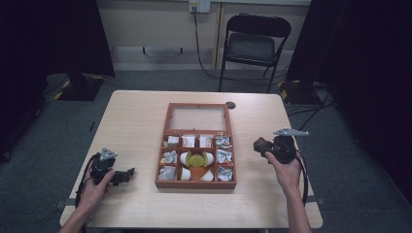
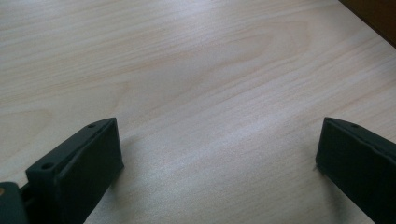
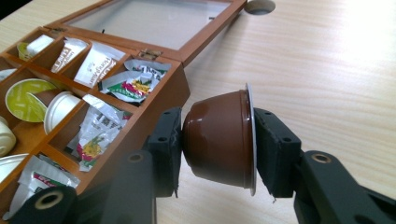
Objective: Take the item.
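A brown coffee capsule [image 3: 219,140] lies on its side between the jaws of my right gripper [image 3: 215,144], which is shut on it, base against one pad and foil lid against the other. In the high view my right gripper [image 1: 265,145] hovers just right of the wooden compartment box [image 1: 196,183], whose glass lid lies open behind it. The box [image 3: 154,112] holds sachets, white pods and a yellow-lidded pod [image 1: 196,158]. My left gripper [image 1: 127,174] rests low at the table's front left, left of the box, open, with bare wood between its fingers [image 2: 88,163].
The light wooden table [image 1: 136,121] has a round cable hole [image 1: 230,105] behind the box. A black folding chair [image 1: 252,43] stands beyond the far edge. Dark curtains flank both sides. Bare tabletop lies left and right of the box.
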Demonstrator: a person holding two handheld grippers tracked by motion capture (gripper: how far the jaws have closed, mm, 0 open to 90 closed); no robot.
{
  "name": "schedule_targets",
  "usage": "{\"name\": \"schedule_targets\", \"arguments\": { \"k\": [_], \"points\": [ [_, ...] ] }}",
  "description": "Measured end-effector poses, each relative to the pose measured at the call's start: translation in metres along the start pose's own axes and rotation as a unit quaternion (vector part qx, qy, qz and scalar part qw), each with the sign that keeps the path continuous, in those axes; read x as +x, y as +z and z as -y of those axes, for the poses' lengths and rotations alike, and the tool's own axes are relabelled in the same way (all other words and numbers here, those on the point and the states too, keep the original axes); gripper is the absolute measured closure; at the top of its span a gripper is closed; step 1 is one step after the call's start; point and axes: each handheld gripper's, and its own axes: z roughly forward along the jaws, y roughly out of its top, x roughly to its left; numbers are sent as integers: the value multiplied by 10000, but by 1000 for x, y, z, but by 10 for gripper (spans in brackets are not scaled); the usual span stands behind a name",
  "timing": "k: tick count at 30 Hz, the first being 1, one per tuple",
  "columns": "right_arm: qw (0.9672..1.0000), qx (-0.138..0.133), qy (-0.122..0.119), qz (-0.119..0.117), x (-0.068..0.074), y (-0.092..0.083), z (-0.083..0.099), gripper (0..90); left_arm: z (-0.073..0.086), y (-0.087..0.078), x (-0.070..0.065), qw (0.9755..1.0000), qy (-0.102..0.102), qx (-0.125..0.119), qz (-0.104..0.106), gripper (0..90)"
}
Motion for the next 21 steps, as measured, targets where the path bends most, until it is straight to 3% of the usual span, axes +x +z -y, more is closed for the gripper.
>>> {"name": "schedule_targets", "arguments": {
  "k": [8, 13, 21],
  "points": [
    [9997, 227, 23, 16, -3, 15, 9, 551, 0, 0, 0, 10000, 2, 1, -6, 0],
    [9997, 233, 57, 22, -4, 18, 10, 551, 0, 0, 0, 10000, 1, 2, -5, 0],
    [9988, 484, -44, 36, 0, 33, 14, 551, 0, 0, 0, 10000, 0, 1, -1, 0]
  ]
}}
